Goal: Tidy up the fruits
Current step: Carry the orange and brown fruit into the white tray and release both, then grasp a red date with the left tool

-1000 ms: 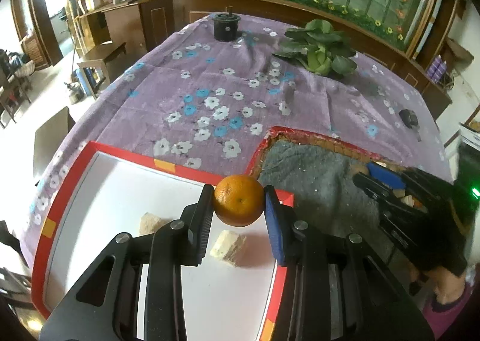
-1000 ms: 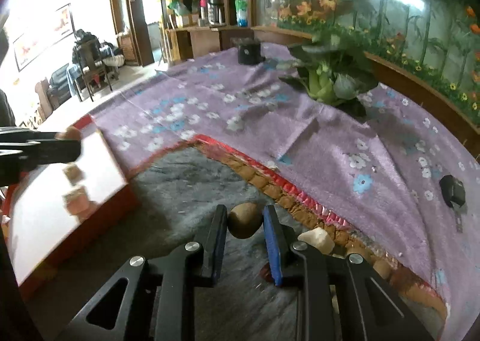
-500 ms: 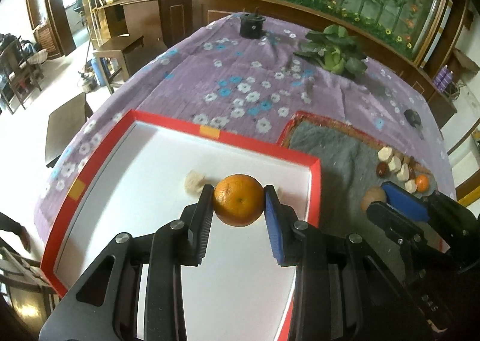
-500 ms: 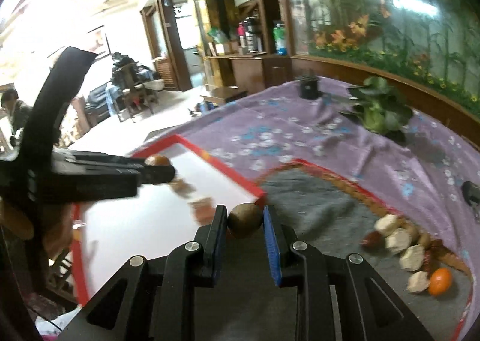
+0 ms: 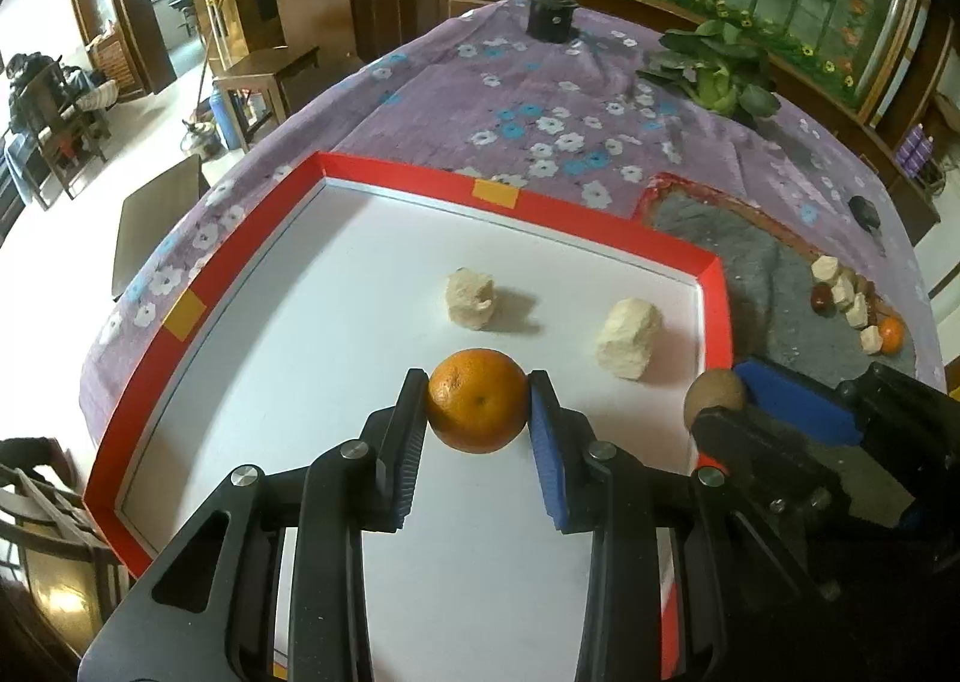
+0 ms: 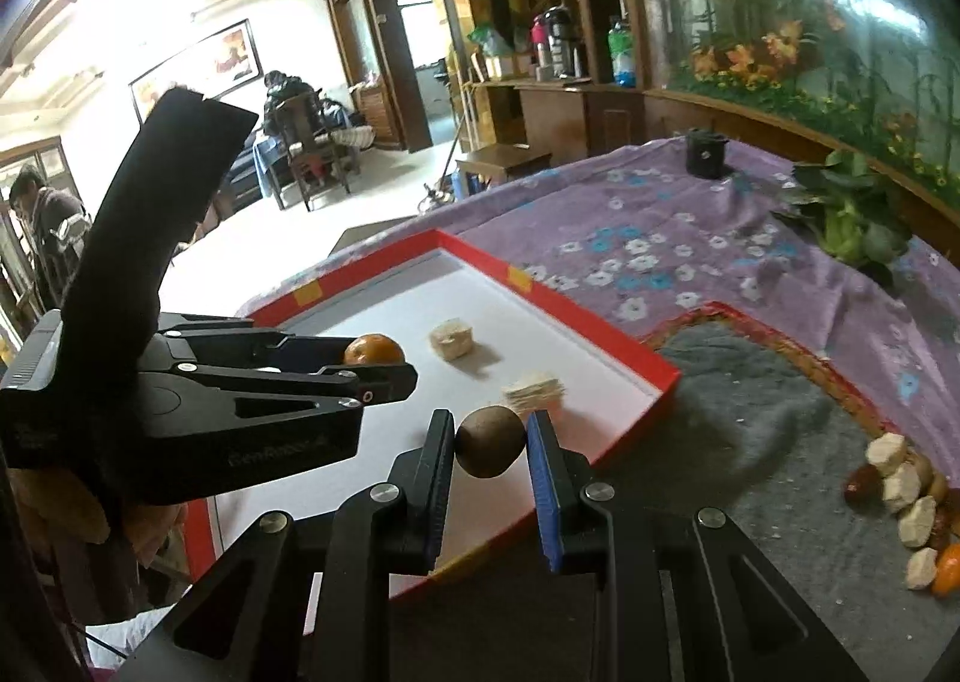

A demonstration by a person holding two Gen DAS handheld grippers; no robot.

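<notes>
The left hand-held gripper [image 5: 478, 403] is clamped on an orange [image 5: 478, 400], its two pads pressed against the fruit's sides, and holds it above the white floor of a red-rimmed tray [image 5: 528, 211]. Just beside it on its right, the right hand-held gripper [image 6: 490, 442] pinches a brown kiwi [image 6: 490, 441] between its black and blue pads, hanging over the tray's near right edge.

Inside the tray, ahead of the orange, lie two pale chunky pieces [image 5: 471, 299], set a little apart from each other and clear of the rim. Yellow tape patches [image 5: 495, 194] mark the tray's red border.

To the right of the tray lies a grey mat [image 5: 744, 262] with a red-brown edge. Along its far right side sits a small heap of fruit pieces [image 6: 906, 493]: pale chunks, dark reddish ones and a small orange fruit [image 5: 892, 334], all touching or nearly so.

Both tray and mat rest on a table covered with a purple flowered cloth [image 5: 540, 100]. Farther back on the cloth stand a leafy green plant [image 5: 717, 73] and a black cylindrical object [image 5: 552, 19], well apart from each other.
</notes>
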